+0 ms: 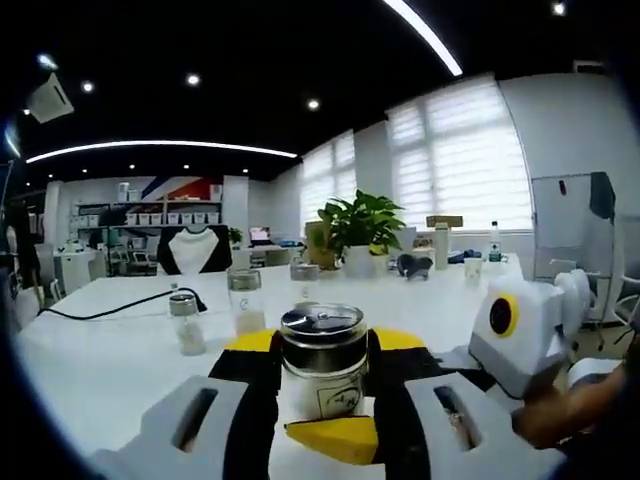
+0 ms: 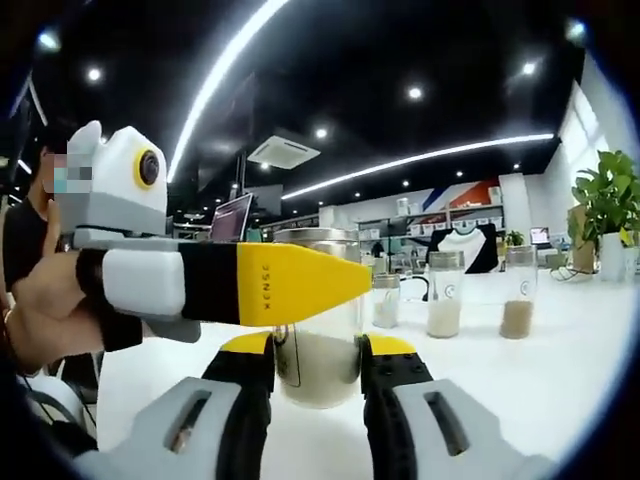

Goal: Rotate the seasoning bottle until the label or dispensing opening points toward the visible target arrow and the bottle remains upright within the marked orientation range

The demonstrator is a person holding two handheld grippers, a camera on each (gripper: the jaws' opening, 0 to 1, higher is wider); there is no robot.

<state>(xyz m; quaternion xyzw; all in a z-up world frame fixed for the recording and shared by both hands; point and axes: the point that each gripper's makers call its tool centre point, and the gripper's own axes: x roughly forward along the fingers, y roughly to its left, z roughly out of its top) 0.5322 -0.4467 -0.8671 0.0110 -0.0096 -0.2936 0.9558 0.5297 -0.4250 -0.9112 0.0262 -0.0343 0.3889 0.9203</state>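
We see bottle (image 1: pixel 322 362) upright on table (image 1: pixel 100 340), between right gripper (image 2: pixel 317 362) fingers, clamped on glass; left gripper (image 1: pixel 322 400) fingers apart, straddling bottle.

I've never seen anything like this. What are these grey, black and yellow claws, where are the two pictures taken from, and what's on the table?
No robot here: a person holds a two-jaw gripper in each hand, each carrying a fisheye camera looking along its jaws. In the left gripper view, the left gripper has its jaws on either side of a seasoning bottle with a metal lid; the right gripper enters from the right. The right gripper view shows that same bottle between its own jaws, whether squeezed is unclear. More jars stand on the white table, and a potted plant.
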